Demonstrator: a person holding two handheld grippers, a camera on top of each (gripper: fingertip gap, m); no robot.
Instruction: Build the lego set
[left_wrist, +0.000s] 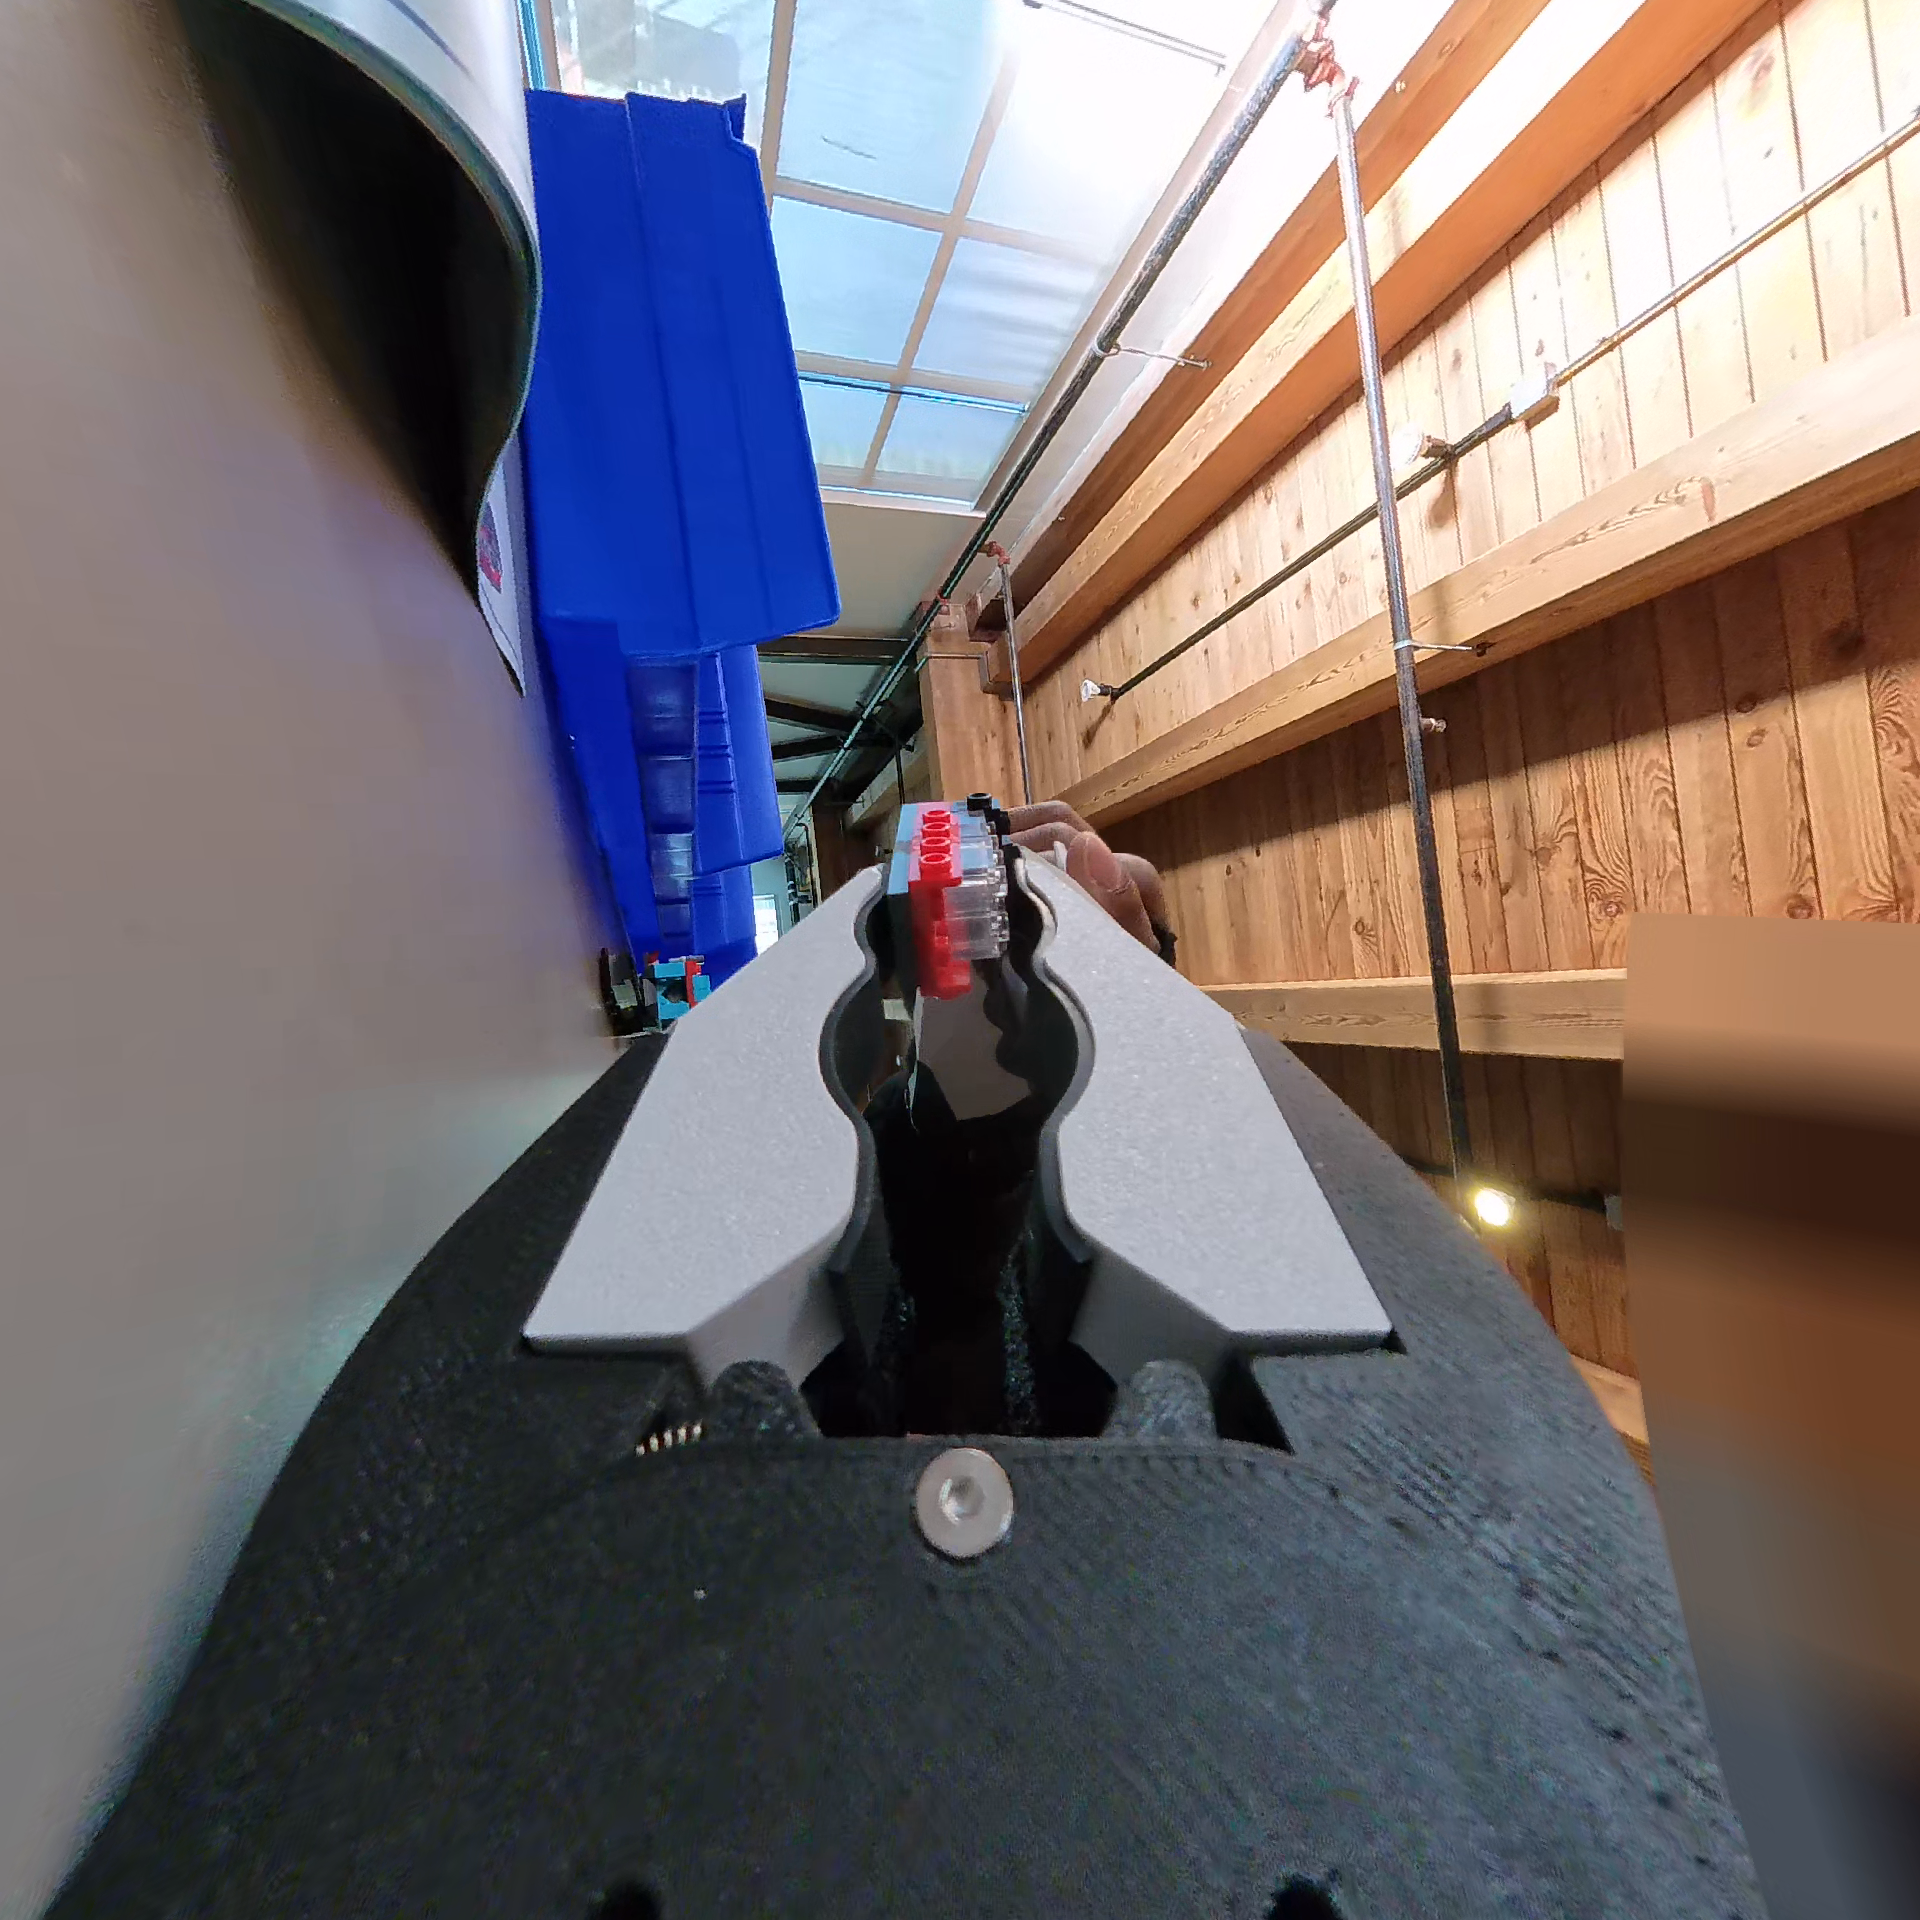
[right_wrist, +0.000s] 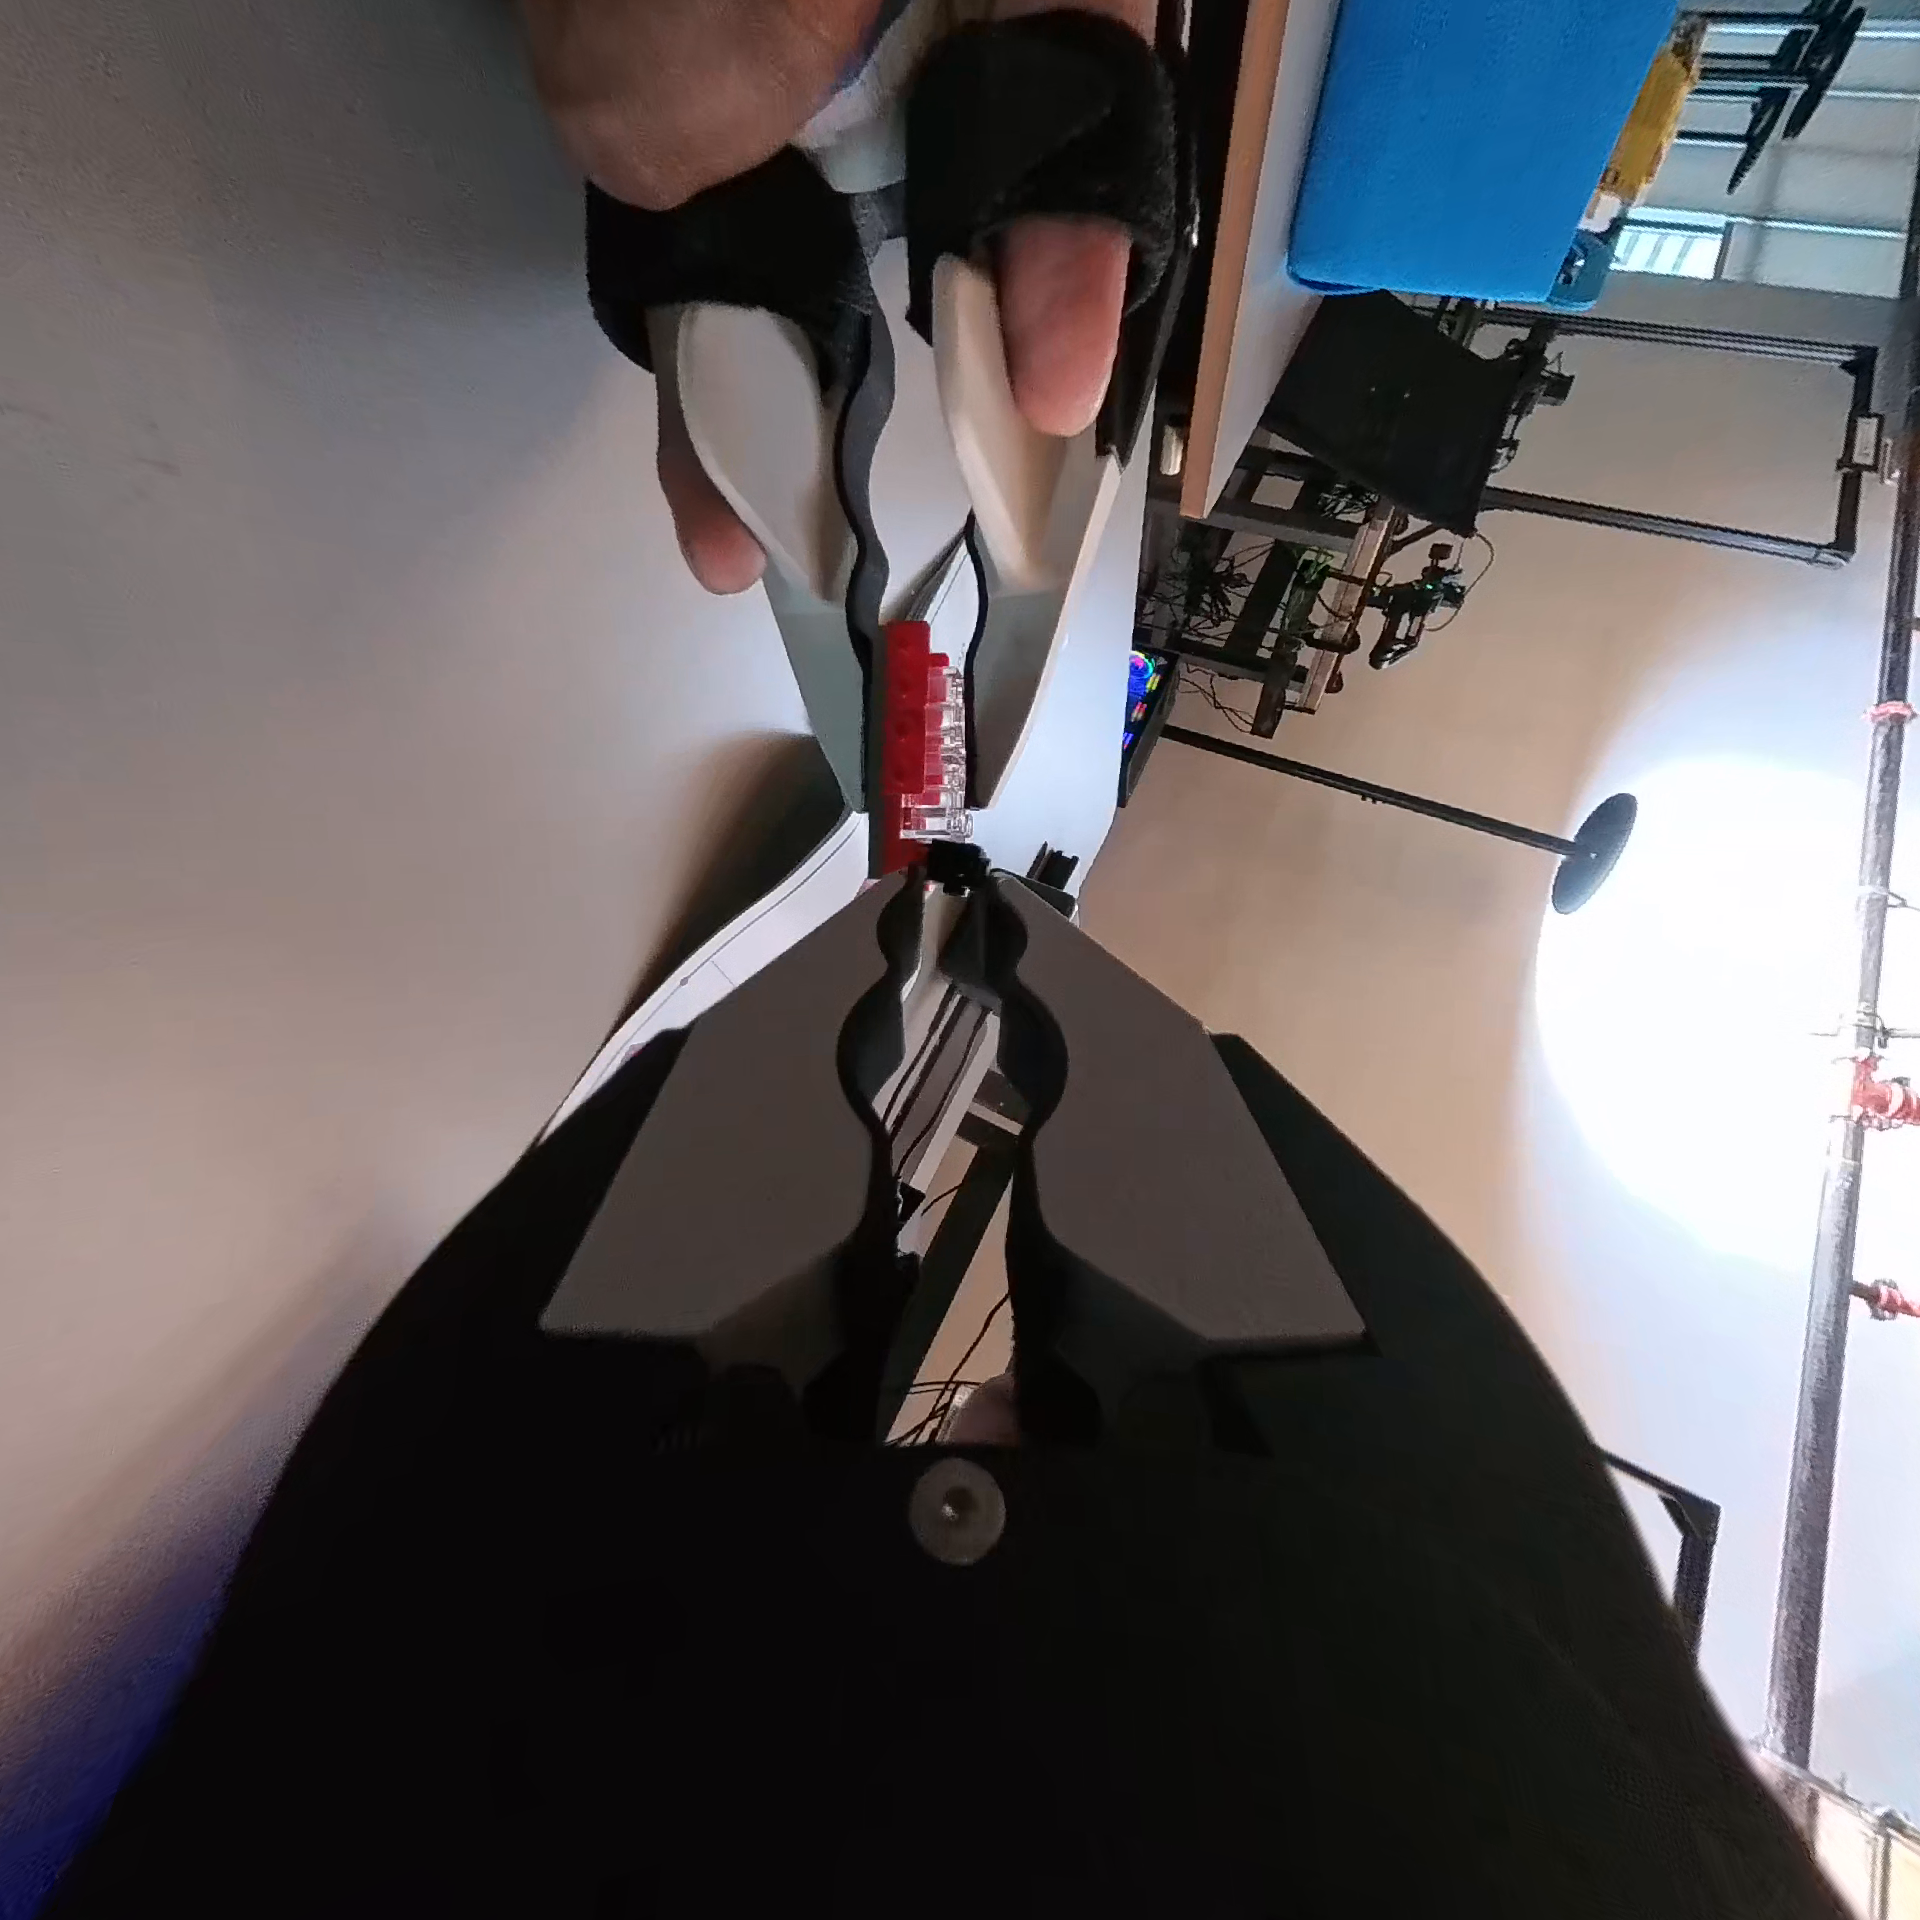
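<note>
Your left hand-held gripper (left_wrist: 951, 899) is raised and tipped upward, its two grey fingers (left_wrist: 727, 1081) drawn nearly together and pinching a small red-and-clear brick assembly (left_wrist: 951, 883) at their tips. Your right hand-held gripper (right_wrist: 951, 883) points straight at it from the opposite side, tip to tip, its jaws closed on a small black piece (right_wrist: 956, 864) that sits just against the end of that assembly. Seen from the right wrist view, your left hand (right_wrist: 727, 156) wraps the far gripper's finger levers, with black straps (right_wrist: 1039, 135) over your thumb and fingers.
</note>
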